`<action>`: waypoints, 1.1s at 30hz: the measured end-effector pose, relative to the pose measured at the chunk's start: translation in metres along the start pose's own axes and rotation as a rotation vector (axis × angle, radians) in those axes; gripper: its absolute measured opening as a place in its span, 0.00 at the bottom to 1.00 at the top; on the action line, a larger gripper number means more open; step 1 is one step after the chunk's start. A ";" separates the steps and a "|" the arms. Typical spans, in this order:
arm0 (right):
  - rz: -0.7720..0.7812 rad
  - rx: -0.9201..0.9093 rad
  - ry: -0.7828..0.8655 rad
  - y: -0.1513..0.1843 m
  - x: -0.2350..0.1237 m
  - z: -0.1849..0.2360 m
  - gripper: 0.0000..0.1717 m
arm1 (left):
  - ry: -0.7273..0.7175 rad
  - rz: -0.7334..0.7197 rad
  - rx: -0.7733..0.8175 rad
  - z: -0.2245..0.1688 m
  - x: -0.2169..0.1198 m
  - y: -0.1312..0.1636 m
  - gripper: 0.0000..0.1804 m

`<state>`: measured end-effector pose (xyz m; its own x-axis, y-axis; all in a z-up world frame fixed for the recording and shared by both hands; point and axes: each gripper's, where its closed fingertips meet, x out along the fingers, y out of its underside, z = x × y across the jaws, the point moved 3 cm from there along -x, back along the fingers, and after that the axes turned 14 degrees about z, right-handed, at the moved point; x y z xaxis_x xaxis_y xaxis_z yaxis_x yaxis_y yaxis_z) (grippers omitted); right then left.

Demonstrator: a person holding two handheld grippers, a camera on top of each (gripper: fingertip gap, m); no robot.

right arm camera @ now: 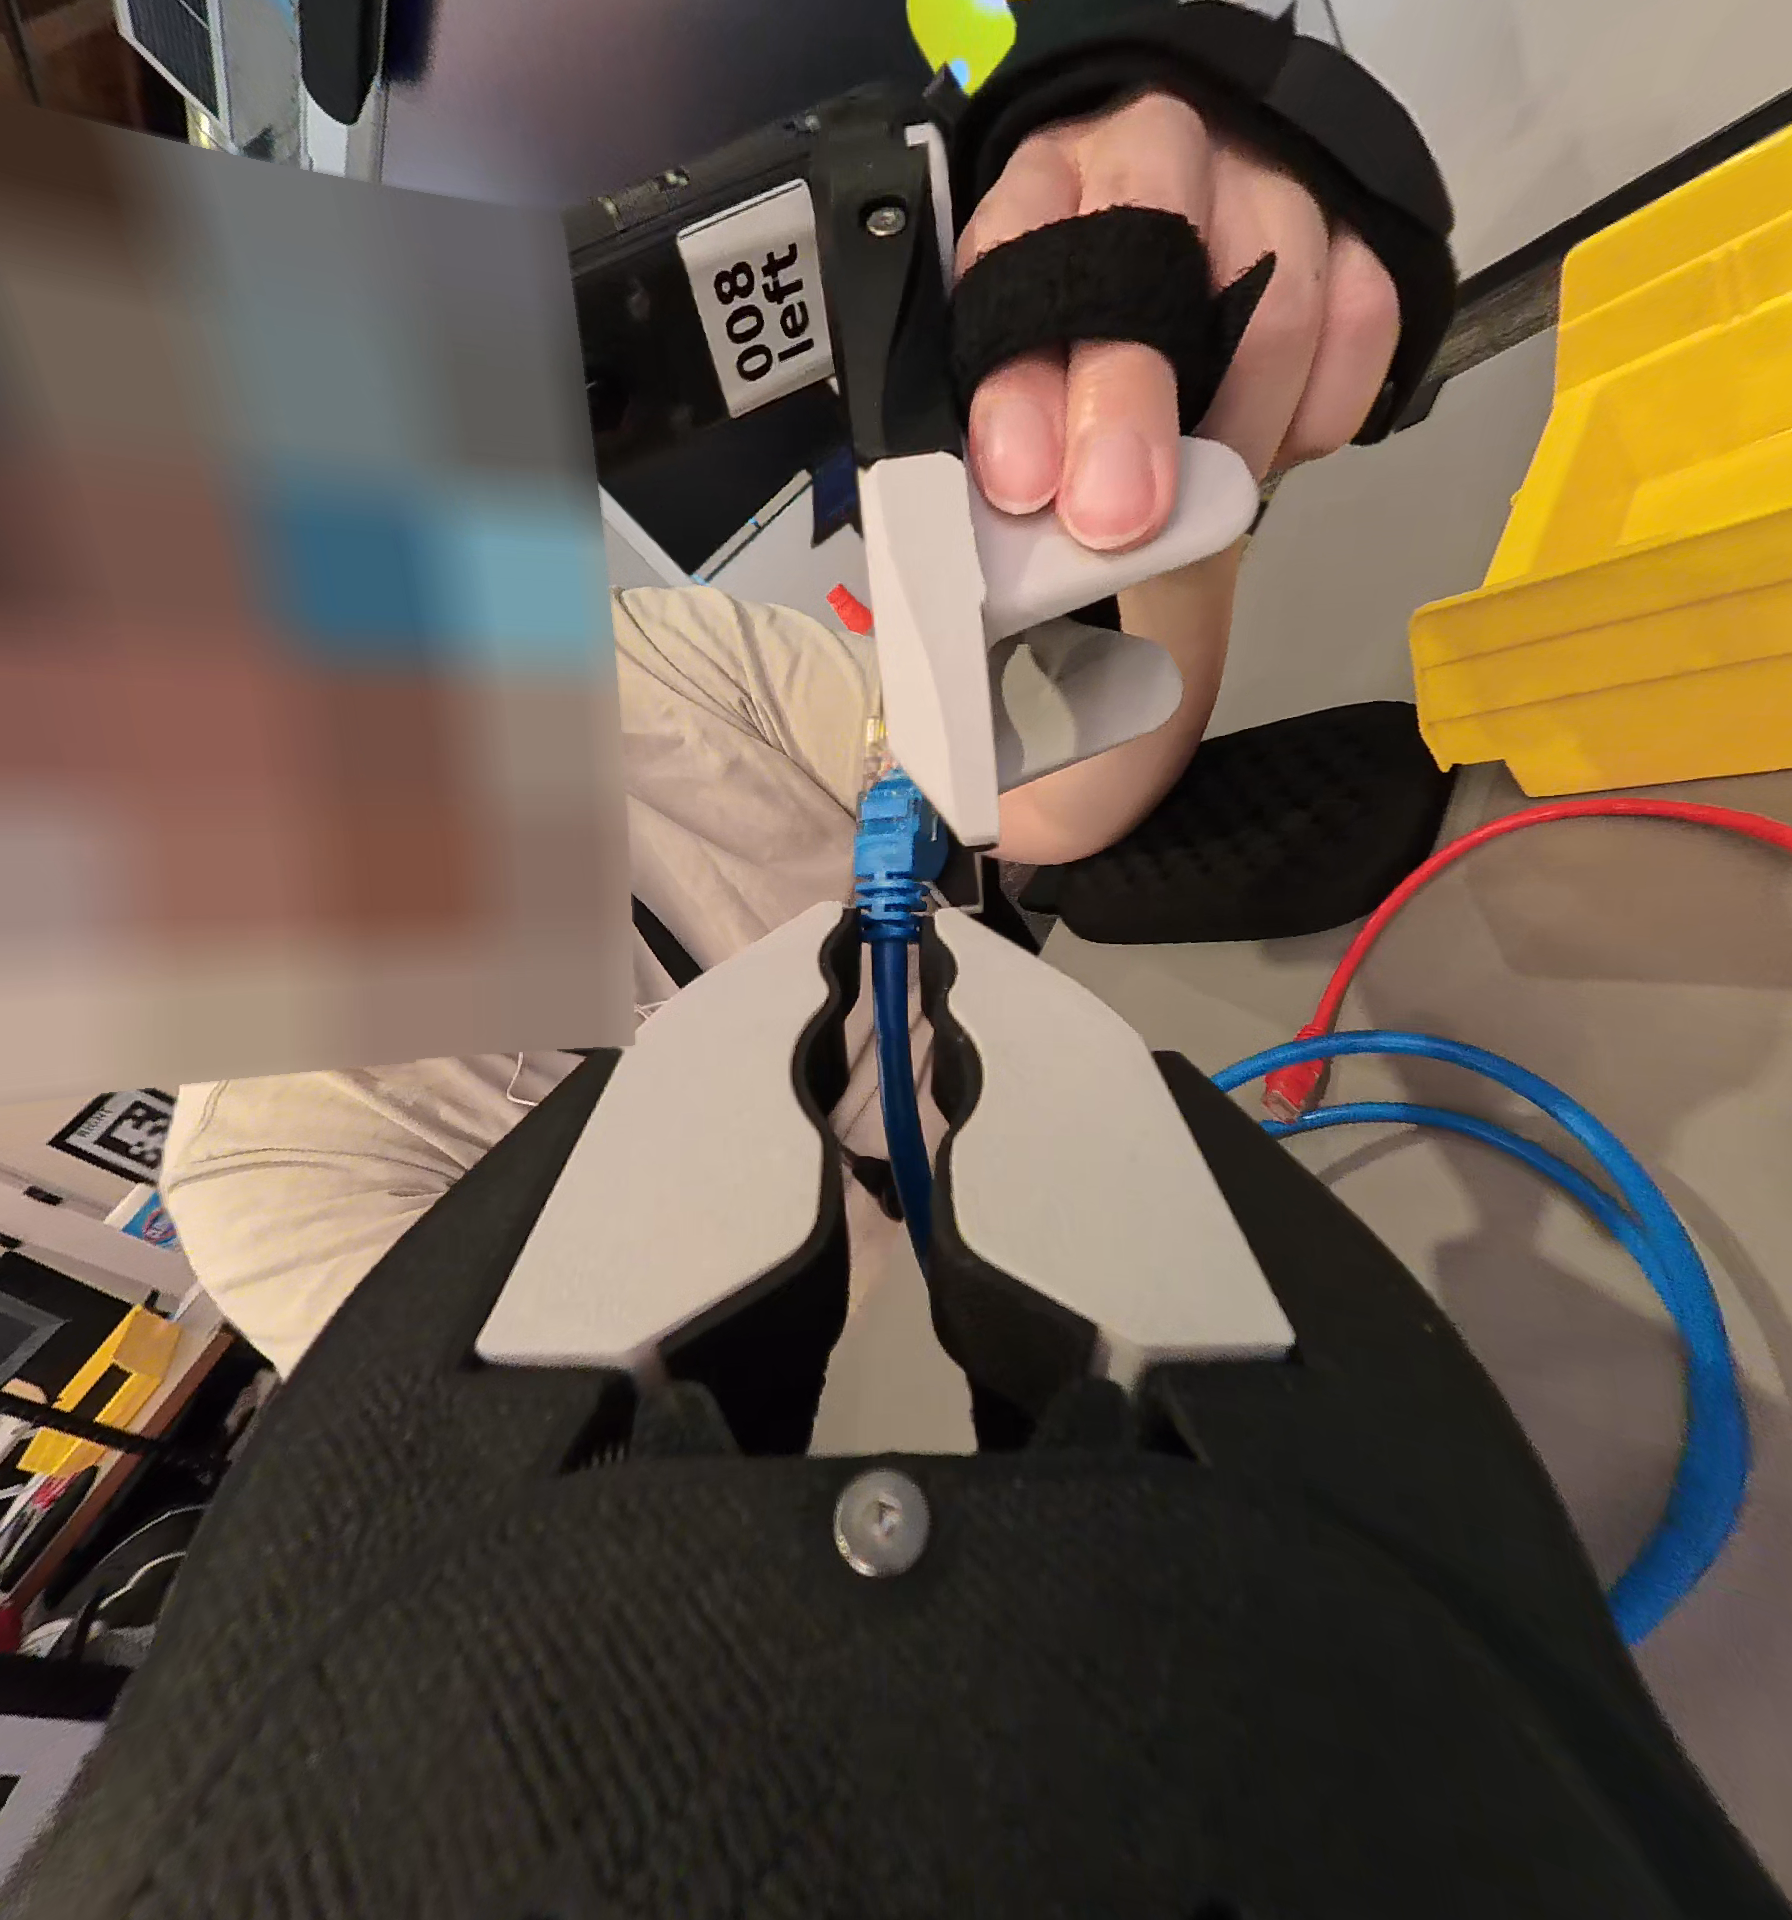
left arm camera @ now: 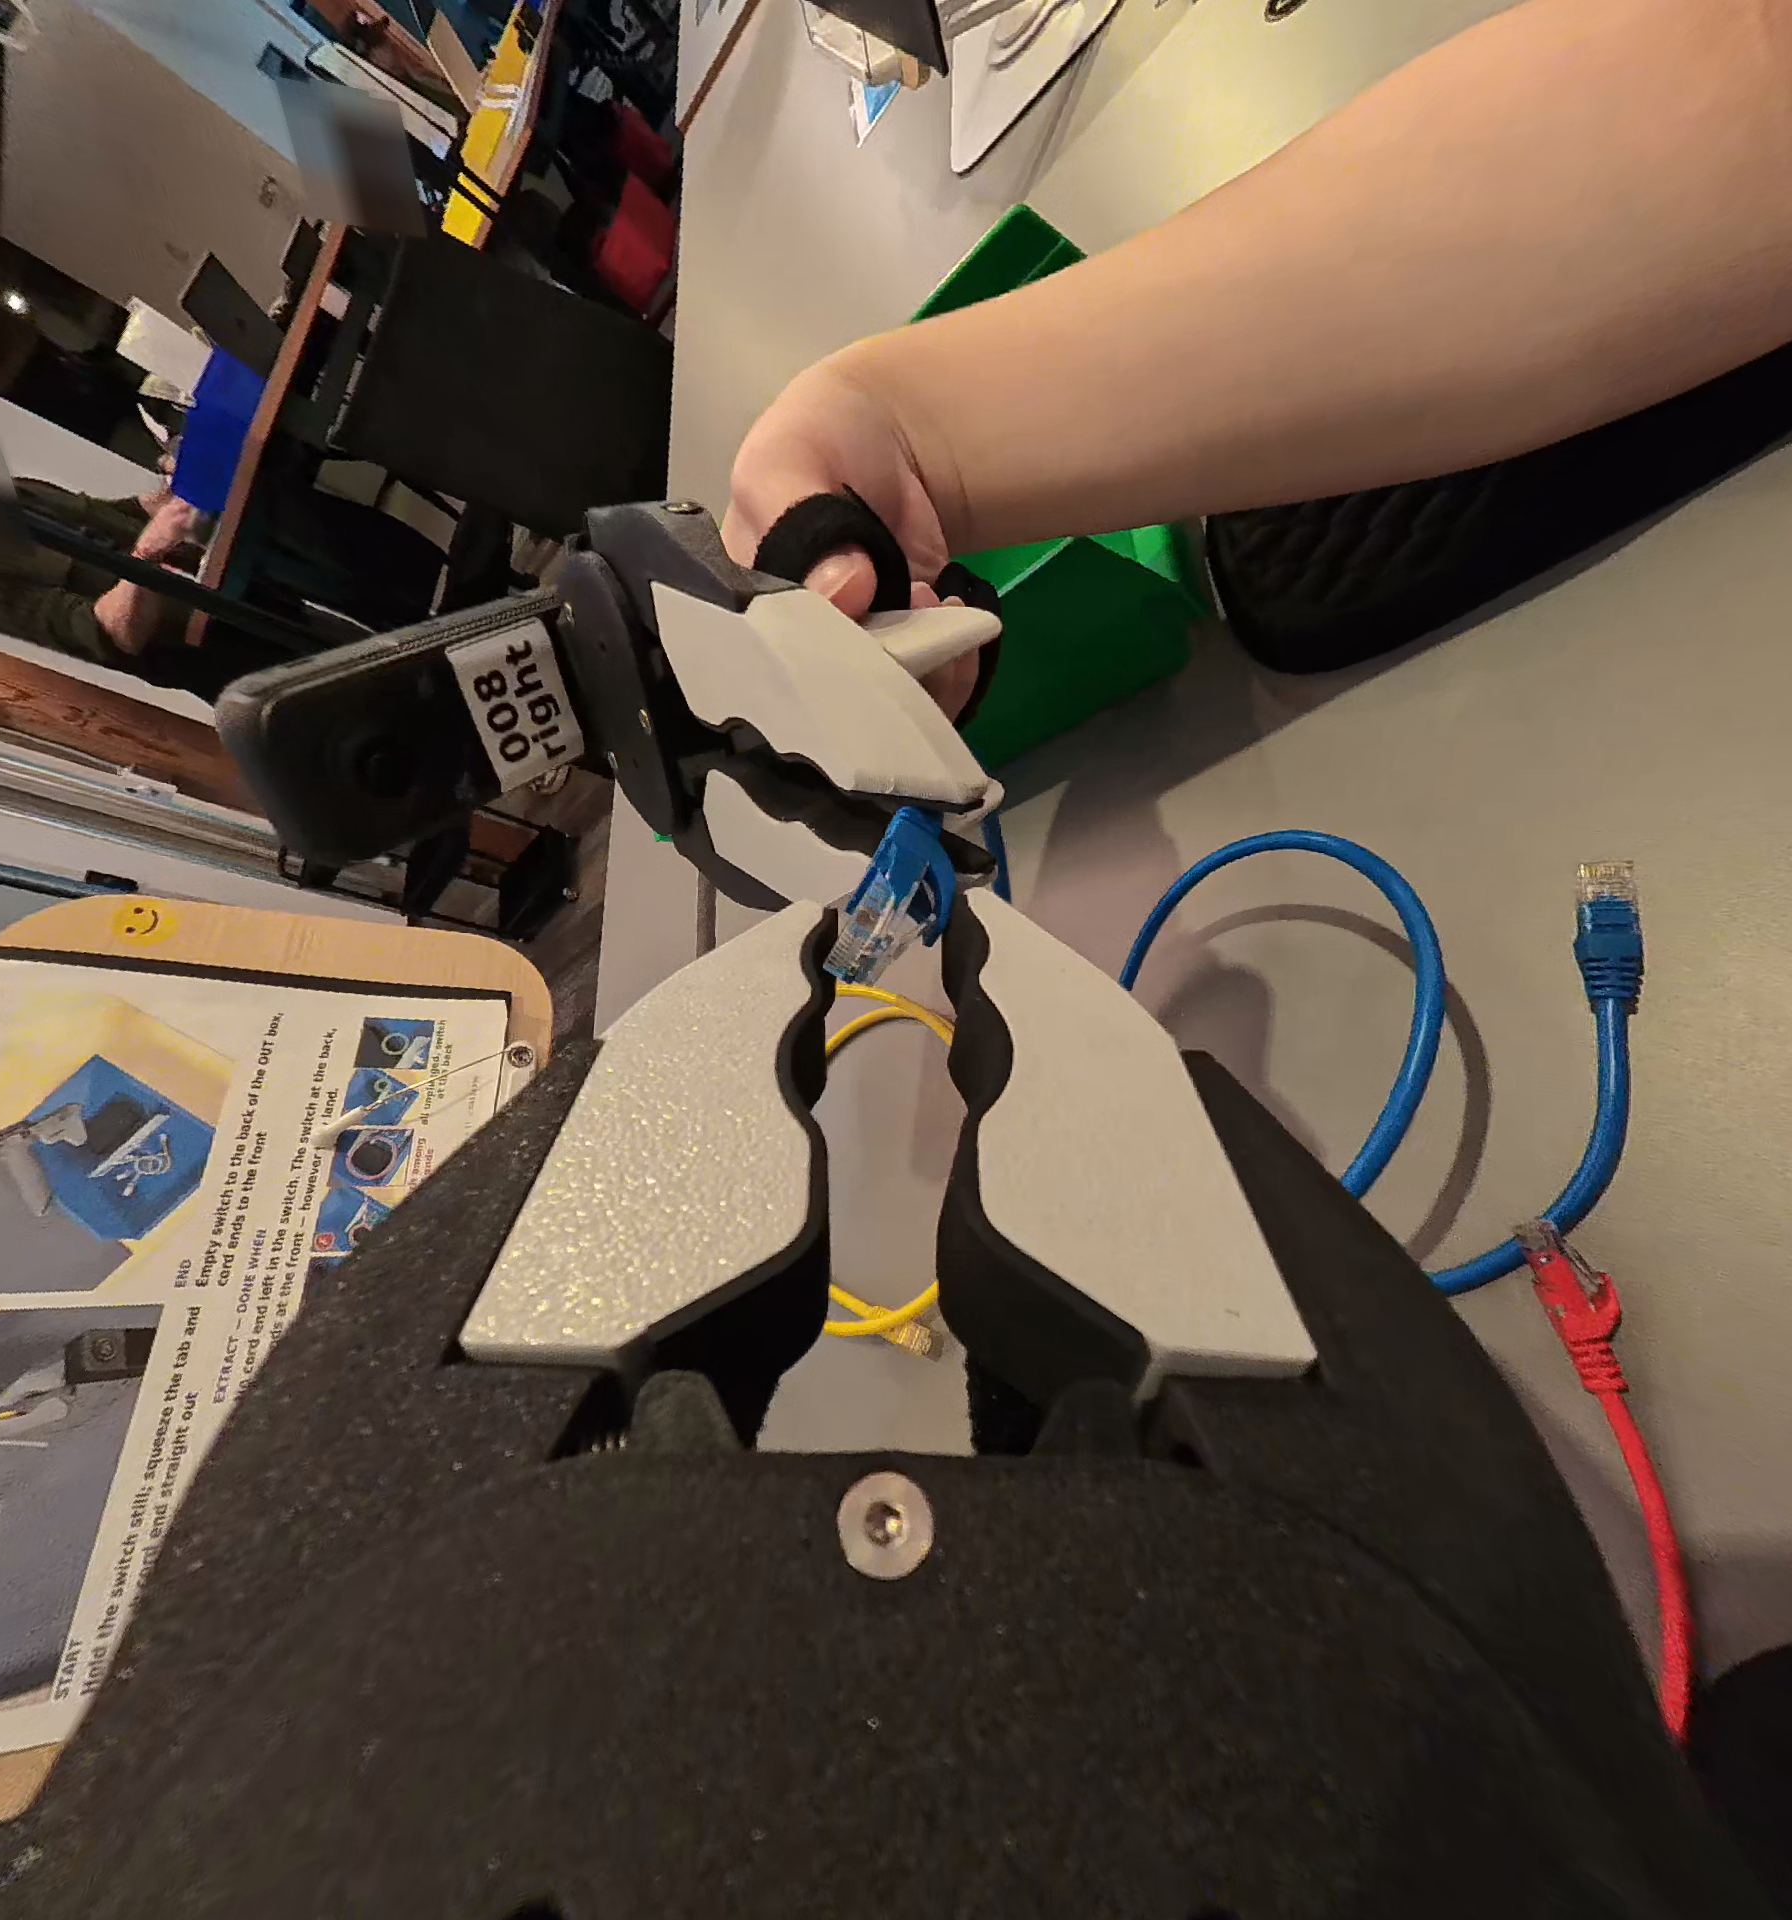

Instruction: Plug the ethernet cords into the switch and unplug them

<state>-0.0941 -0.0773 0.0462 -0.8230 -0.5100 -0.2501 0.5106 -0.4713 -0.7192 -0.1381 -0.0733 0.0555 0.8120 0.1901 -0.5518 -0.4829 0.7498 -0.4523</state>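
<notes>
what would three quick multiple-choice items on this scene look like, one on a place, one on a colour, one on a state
1. Where does the yellow cord lie?
A. on the table under the left gripper
B. in the green bin
C. across the wrist rest

2. What colour is the cord held by the right gripper?
A. red
B. blue
C. yellow

3. How is the red cord's plug?
A. clamped by a gripper
B. lying loose on the table
C. hanging off the edge

Answers: 1 A, it shows between the left fingers; 2 B, the blue cord runs between its pads; 3 B, nothing grips it.
</notes>
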 end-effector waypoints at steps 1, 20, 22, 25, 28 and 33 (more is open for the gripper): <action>-0.005 -0.001 0.012 0.000 -0.001 -0.001 0.06 | 0.000 -0.001 -0.005 0.001 0.001 0.000 0.10; -0.007 0.048 0.014 0.008 -0.008 -0.004 0.06 | 0.000 -0.019 0.037 -0.004 0.013 -0.003 0.12; 0.003 0.041 0.004 0.008 -0.006 -0.003 0.06 | 0.009 -0.016 0.046 -0.006 0.011 -0.004 0.09; 0.006 -0.008 0.007 0.007 -0.005 0.001 0.06 | 0.014 -0.025 0.050 -0.006 0.008 -0.008 0.09; -0.008 -0.009 0.034 0.005 -0.008 0.002 0.06 | -0.014 -0.005 0.046 -0.003 0.007 -0.008 0.10; -0.036 0.007 0.059 0.004 -0.013 -0.001 0.06 | -0.029 0.038 0.022 0.002 0.010 -0.005 0.09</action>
<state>-0.0819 -0.0718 0.0460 -0.8542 -0.4492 -0.2620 0.4817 -0.4936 -0.7242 -0.1270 -0.0742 0.0533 0.8025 0.2365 -0.5477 -0.5065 0.7553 -0.4160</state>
